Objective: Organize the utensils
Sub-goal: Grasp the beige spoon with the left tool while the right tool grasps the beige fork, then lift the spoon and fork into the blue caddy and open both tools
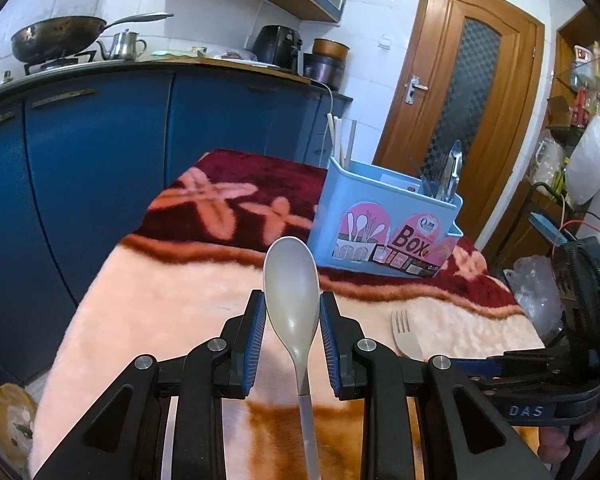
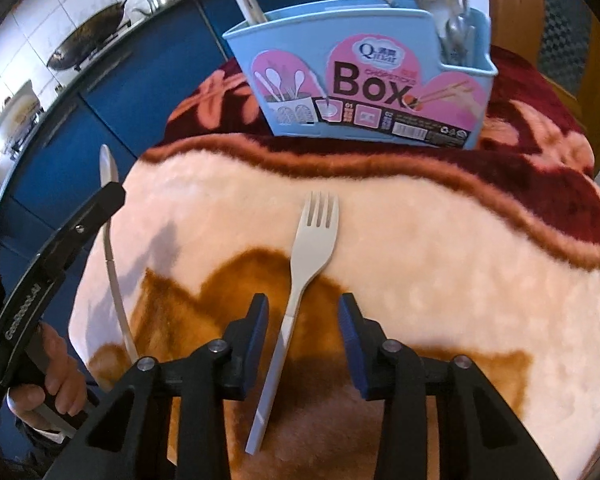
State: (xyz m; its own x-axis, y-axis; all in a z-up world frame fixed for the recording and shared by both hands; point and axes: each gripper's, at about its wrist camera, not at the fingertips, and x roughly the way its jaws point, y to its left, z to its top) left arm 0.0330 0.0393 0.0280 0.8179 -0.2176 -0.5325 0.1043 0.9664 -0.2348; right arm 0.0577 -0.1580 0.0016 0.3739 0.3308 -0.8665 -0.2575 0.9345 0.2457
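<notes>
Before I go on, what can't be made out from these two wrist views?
- Left wrist view: the beige plastic spoon's handle end, cut off by the bottom edge.
- Left wrist view: the beige plastic fork's handle, hidden behind the left gripper.
- Right wrist view: the metal utensils in the light blue plastic box, blurred and cut off by the top edge.

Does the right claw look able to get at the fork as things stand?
Probably yes: the right claw is open astride the fork handle, which lies alone on the blanket, nothing covering it.
</notes>
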